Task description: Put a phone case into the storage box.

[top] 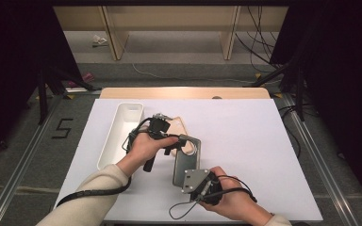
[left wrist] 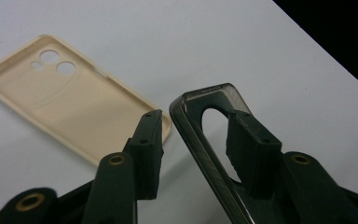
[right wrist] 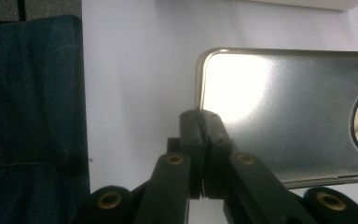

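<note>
A grey see-through phone case [top: 187, 162] lies mid-table, raised at one end. My left gripper [top: 181, 143] is open at the case's camera-hole end. In the left gripper view the case's rim [left wrist: 209, 91] runs between the two fingers of this gripper [left wrist: 196, 116], one finger inside by the hole and one outside. My right gripper [top: 188, 183] is shut on the near corner of the case [right wrist: 284, 116], its fingertips [right wrist: 203, 116] pressed together over the rim. A beige phone case [top: 181, 123] lies open side up [left wrist: 74, 102] just behind the left gripper.
A long white bin [top: 120, 134] stands left of the cases, and its edge [right wrist: 307, 3] appears in the right gripper view. The white tabletop [top: 254, 136] stretches out to the right. Blue denim [right wrist: 28, 116] sits past the table's near edge.
</note>
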Available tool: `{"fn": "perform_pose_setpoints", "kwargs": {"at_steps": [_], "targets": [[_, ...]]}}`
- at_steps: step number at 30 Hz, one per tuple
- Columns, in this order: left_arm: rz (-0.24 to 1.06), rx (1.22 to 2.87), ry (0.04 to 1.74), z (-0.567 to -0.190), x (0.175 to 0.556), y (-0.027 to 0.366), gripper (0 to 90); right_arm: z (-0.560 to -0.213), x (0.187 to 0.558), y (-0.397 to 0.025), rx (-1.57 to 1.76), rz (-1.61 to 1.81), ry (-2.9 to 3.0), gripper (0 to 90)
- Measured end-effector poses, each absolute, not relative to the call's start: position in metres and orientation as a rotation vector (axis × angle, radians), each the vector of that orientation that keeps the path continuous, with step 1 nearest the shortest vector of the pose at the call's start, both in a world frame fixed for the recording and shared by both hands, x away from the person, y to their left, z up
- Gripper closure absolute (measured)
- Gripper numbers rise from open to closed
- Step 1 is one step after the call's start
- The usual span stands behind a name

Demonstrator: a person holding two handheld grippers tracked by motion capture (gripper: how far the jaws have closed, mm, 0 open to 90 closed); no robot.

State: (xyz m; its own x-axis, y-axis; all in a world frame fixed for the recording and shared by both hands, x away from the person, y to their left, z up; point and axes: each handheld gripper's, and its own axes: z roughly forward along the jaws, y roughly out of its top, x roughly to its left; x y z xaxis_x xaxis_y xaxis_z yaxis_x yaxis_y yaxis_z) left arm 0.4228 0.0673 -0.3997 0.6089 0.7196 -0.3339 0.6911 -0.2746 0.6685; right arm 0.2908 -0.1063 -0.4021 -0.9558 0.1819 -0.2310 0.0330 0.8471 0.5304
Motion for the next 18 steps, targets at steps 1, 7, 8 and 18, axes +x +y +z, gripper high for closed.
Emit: {"fn": "perform_pose_setpoints", "kwargs": {"at_steps": [1, 7, 8, 18], "targets": [[0.041, 2.008, 1.115, -0.400, 0.423, 0.067, 57.4, -0.402, 0.291, -0.106, 0.162, 0.783, 2.751, 89.3], [0.031, 1.992, 1.127, -0.398, 0.425, 0.067, 64.7, -0.403, 0.291, -0.105, 0.148, 0.779, 2.756, 89.3], [0.030, 1.987, 1.128, -0.397, 0.426, 0.067, 66.8, -0.403, 0.291, -0.105, 0.153, 0.781, 2.757, 89.4], [0.022, 1.925, 1.122, -0.386, 0.420, 0.063, 75.9, -0.407, 0.292, -0.103, 0.148, 0.755, 2.764, 89.4]]}}
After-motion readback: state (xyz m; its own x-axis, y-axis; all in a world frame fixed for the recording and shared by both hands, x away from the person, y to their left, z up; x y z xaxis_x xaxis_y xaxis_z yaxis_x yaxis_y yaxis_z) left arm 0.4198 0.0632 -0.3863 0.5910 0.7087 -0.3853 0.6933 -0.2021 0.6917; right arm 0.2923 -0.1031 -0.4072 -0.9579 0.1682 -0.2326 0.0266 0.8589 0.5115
